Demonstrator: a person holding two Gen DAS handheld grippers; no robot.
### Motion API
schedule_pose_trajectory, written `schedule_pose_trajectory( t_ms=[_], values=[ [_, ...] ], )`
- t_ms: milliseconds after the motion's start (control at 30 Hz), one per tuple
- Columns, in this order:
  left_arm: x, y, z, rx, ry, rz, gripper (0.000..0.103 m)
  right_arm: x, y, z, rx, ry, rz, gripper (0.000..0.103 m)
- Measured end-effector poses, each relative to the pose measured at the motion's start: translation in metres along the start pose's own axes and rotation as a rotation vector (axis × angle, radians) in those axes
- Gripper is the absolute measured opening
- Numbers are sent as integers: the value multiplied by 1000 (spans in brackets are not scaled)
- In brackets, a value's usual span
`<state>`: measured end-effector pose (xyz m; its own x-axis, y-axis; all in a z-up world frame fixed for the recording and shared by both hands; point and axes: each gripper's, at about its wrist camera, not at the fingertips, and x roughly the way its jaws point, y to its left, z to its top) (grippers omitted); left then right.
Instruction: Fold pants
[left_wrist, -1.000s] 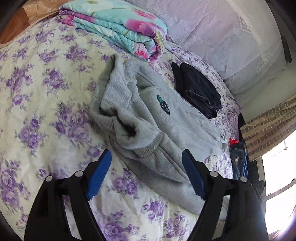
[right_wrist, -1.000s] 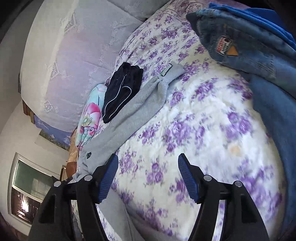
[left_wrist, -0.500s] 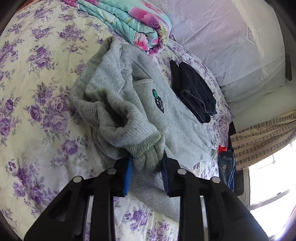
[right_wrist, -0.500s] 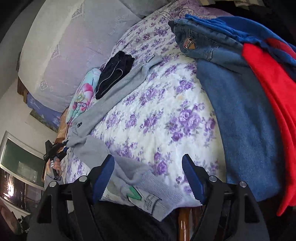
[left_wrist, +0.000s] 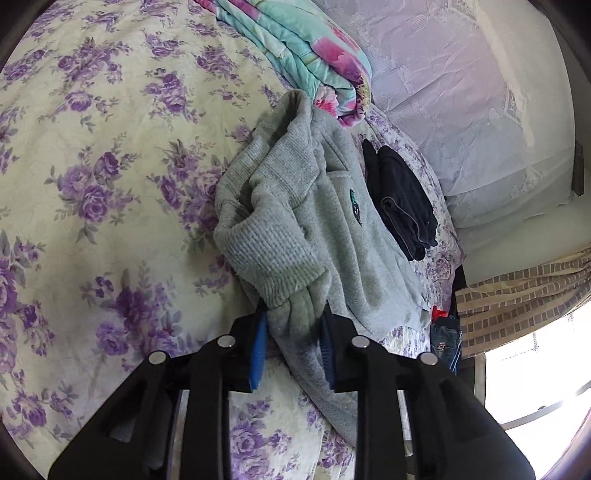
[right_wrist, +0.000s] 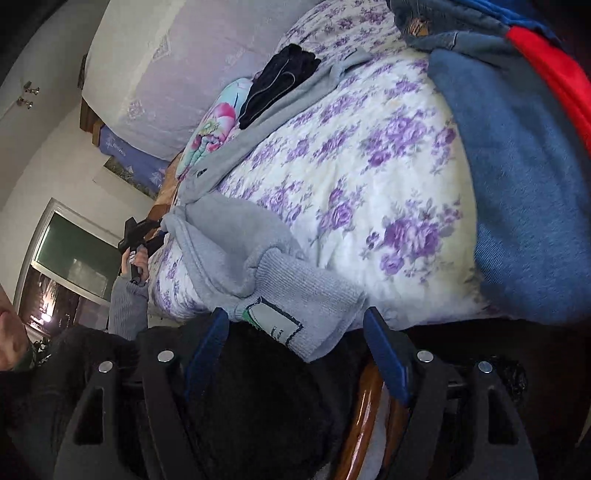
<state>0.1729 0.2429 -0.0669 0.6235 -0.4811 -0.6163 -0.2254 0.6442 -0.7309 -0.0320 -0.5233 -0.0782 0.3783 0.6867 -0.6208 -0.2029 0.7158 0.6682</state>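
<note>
Nearest, the left hand-held gripper (left_wrist: 291, 332) has just closed its blue pads on a ribbed cuff of the grey pants (left_wrist: 332, 236), pinching bunched fabric between them. Those pants stretch across the floral bed (left_wrist: 92, 184). Beyond the pants lies a folded dark garment (left_wrist: 402, 199), then a folded quilt (left_wrist: 306, 55). The right hand-held gripper (right_wrist: 295, 350) stands spread, its jaws having just widened, with the pants' other ribbed cuff (right_wrist: 306, 306) loose between its pads at the bed's edge.

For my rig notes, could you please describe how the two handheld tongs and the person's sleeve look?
Both the left tongs and right tongs have black openwork frames, silver round rivets and blue pads. The sleeve is grey ribbed knit.
</note>
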Motion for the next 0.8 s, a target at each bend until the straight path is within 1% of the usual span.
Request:
schedule_pose_trajectory(
  t_ms=[100,133,200,267,367,400,433,467,500,533,567,600,667,700,767,800],
  values=[
    [-5,12,-2,-23,-6,-3,24,13,-20,-9,76,17,45,76],
    [-6,16,-4,-32,-5,0,24,16,-28,-12,103,16,74,76],
    [-7,22,-6,-38,-2,6,24,22,-44,-21,176,-8,178,78],
    [-8,26,-9,-42,-3,11,24,27,-53,-30,225,-37,282,79],
    [-8,30,-10,-49,-3,10,24,41,-57,-37,267,-56,391,81],
    [-8,30,-11,-48,-4,11,24,47,-56,-38,276,-48,386,81],
    [-8,31,-12,-47,-5,11,24,53,-56,-38,279,-35,362,81],
    [-8,30,-12,-43,-7,13,24,59,-57,-39,283,-23,342,76],
    [-9,30,-13,-41,-9,14,24,63,-57,-39,284,-30,330,62],
    [-8,31,-14,-41,-10,13,24,66,-58,-38,277,-43,327,54],
    [-8,31,-14,-43,-9,12,24,66,-56,-36,258,-61,327,42],
    [-8,32,-14,-48,-8,10,24,65,-53,-35,230,-84,320,27],
    [-9,34,-15,-57,-5,10,24,54,-38,-27,150,-134,301,19],
    [-10,33,-16,-54,-7,15,24,46,-27,-21,107,-163,307,15],
    [-12,25,-15,-25,-11,34,23,23,1,-3,8,-247,334,13],
    [-13,20,-14,-14,-15,36,23,14,14,9,-24,-284,320,13]
  ],
)
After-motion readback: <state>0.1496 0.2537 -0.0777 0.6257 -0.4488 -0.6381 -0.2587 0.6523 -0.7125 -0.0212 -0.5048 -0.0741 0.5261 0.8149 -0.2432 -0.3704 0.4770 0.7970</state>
